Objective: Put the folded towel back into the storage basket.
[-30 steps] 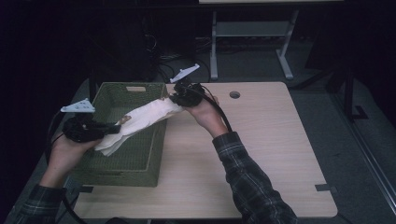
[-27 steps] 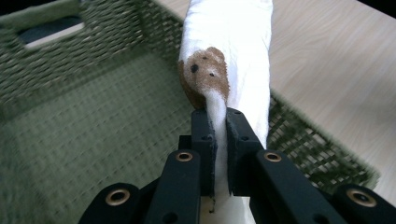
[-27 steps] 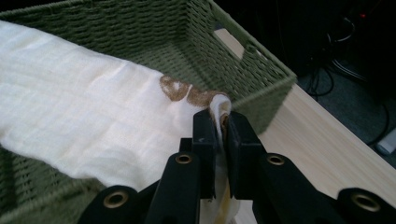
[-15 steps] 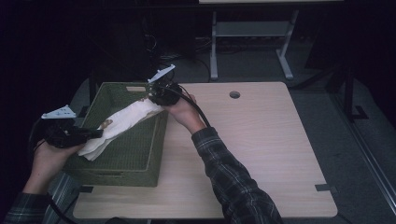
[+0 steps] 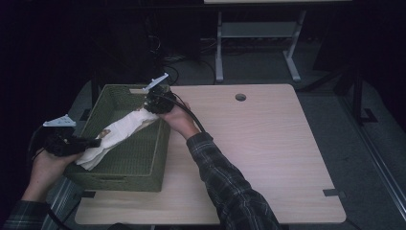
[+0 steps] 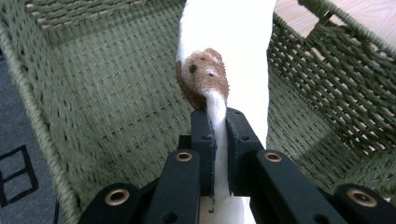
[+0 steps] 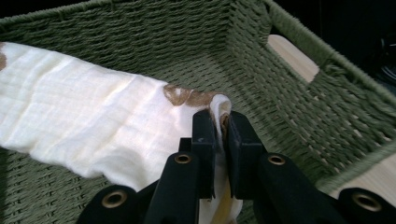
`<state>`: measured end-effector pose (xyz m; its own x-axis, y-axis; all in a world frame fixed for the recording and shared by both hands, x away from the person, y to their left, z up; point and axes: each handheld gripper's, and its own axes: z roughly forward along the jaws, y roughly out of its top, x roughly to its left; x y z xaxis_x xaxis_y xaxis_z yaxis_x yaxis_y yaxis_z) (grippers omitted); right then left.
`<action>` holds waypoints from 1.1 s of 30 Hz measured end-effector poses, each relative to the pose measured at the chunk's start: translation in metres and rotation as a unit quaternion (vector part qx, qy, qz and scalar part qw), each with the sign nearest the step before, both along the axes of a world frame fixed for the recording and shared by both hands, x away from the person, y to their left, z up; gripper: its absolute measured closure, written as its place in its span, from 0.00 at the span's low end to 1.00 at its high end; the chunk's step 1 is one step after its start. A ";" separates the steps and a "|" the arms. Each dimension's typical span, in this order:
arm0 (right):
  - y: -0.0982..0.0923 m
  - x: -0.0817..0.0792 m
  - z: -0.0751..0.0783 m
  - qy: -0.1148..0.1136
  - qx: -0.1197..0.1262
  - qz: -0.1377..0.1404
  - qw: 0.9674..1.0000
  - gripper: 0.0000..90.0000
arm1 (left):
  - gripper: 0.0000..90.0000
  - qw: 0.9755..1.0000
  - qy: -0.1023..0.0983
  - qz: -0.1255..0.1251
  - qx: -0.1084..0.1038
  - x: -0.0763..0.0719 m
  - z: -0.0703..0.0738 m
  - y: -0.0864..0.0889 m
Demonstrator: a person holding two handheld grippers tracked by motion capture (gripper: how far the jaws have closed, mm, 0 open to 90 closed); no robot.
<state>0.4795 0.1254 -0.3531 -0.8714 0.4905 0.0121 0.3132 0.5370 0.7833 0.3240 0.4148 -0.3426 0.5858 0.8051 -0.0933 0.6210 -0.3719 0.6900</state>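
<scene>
A white cloth (image 5: 119,135) with brown patches hangs stretched over the green woven basket (image 5: 143,165), which stands at the table's left edge. My left gripper (image 5: 95,142) is at the basket's near left rim, shut on one end of the cloth (image 6: 219,116). My right gripper (image 5: 152,102) is over the basket's far right corner, shut on the other end of the cloth (image 7: 93,126). In the right gripper view the cloth runs off to the left above the basket's floor (image 7: 154,51).
The wooden table (image 5: 268,158) stretches to the right of the basket, with a round cable hole (image 5: 240,97) near its far edge. A grey table frame (image 5: 253,33) stands on the dark floor behind. The basket's left side overhangs the floor.
Both grippers have carried the cloth to the left and lower, from over the basket's right side to across its inside.
</scene>
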 end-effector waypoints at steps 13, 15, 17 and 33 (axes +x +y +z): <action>0.011 0.003 -0.016 0.015 -0.009 0.006 1.000 0.87 | 0.89 1.000 0.005 -0.002 0.003 0.001 -0.009 0.003; 0.011 0.004 -0.016 0.020 -0.007 0.004 1.000 0.83 | 0.83 1.000 0.003 0.000 0.005 0.002 -0.009 0.002; 0.011 0.004 -0.017 0.021 -0.008 0.003 1.000 0.80 | 0.77 1.000 -0.001 0.003 0.011 0.002 -0.009 0.001; 0.009 0.003 -0.011 0.014 -0.007 -0.006 1.000 0.66 | 0.47 1.000 -0.022 0.005 0.001 0.004 0.000 -0.005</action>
